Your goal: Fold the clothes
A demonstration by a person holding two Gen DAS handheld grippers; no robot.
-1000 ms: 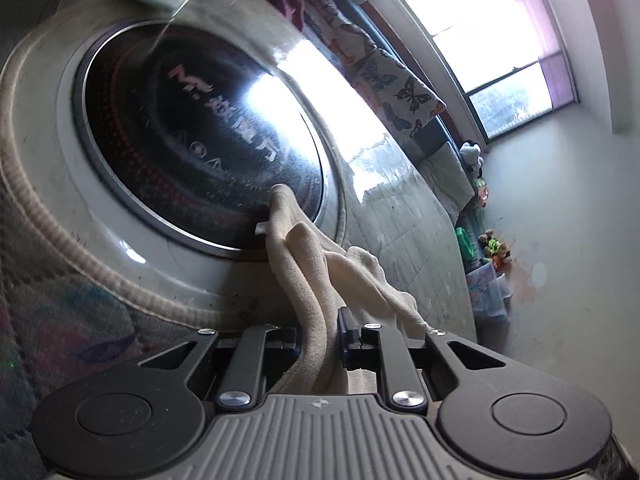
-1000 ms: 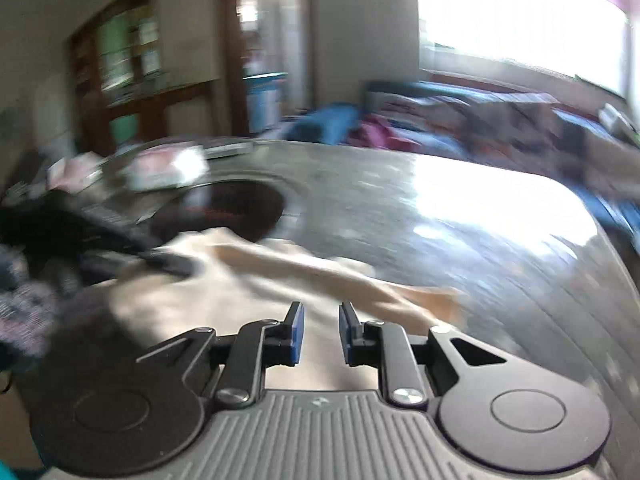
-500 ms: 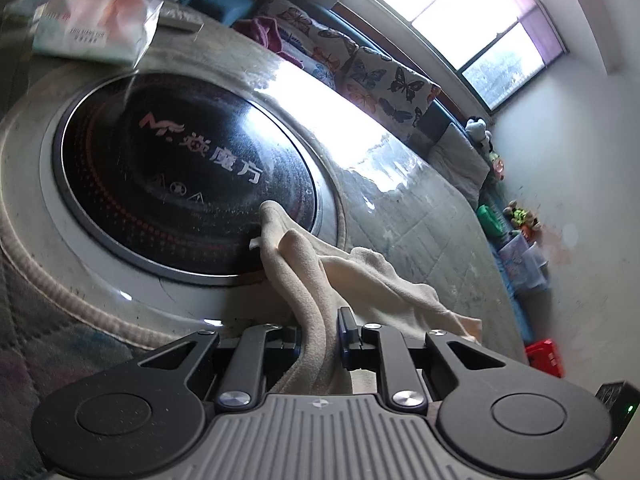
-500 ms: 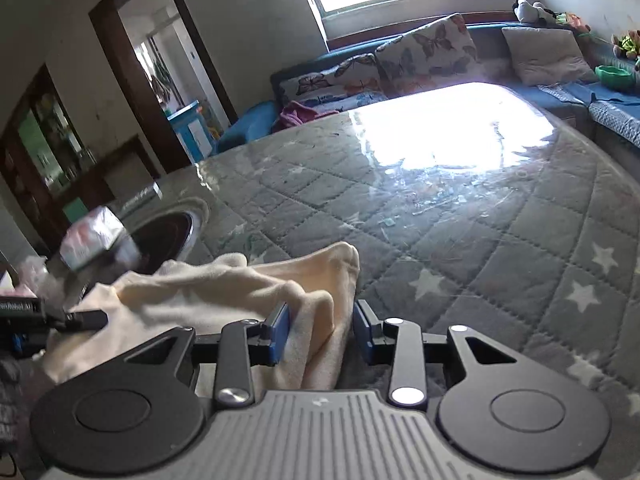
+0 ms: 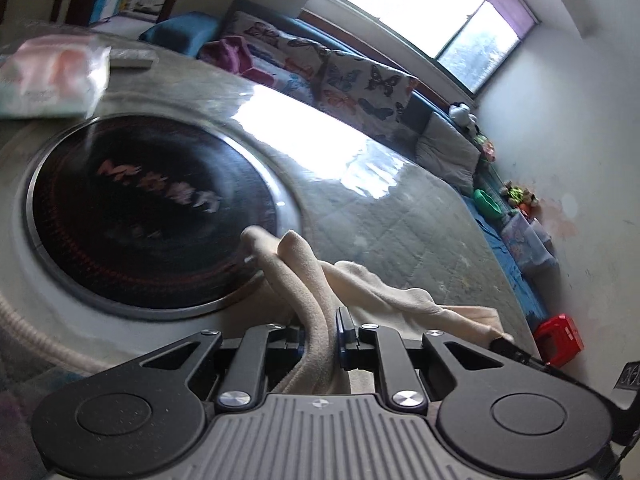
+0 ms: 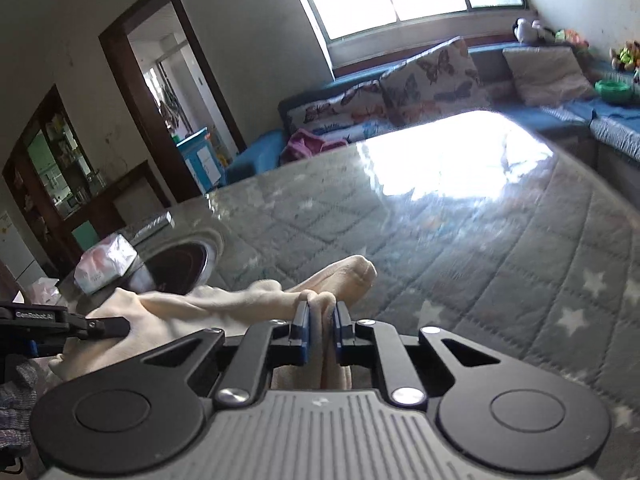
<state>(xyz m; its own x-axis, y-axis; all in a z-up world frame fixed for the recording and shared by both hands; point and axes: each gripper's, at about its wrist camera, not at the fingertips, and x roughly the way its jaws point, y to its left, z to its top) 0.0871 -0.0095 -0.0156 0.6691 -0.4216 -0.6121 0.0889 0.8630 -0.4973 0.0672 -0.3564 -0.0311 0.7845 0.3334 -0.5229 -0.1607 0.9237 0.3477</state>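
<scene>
Table: a quilted grey cover with a star print (image 6: 520, 264) under a glossy clear sheet is seen; window glare is reflected at the far end.
Sofa: a blue sofa (image 6: 568, 116) with butterfly-print cushions (image 6: 432, 76) is set beyond the table, under the window.
Cooktop: a round black glass plate (image 5: 148, 212) in a pale ring is sunk into the table; its lettering is blurred.
Garment: a cream fleece garment (image 5: 384, 292) is stretched across the table just beside the cooktop, one bunched end being lifted over the plate's rim.
Packet: a plastic-wrapped pink and white pack (image 5: 52, 80) is laid at the cooktop's far edge.
Left gripper (image 5: 320, 332): fingers are clamped on a thick fold of the garment.
Right gripper (image 6: 320, 334): blue pads (image 6: 301, 332) are pinched on a thin fold at the garment's other end; the left gripper's tip is seen at the far left, touching the cloth.
</scene>
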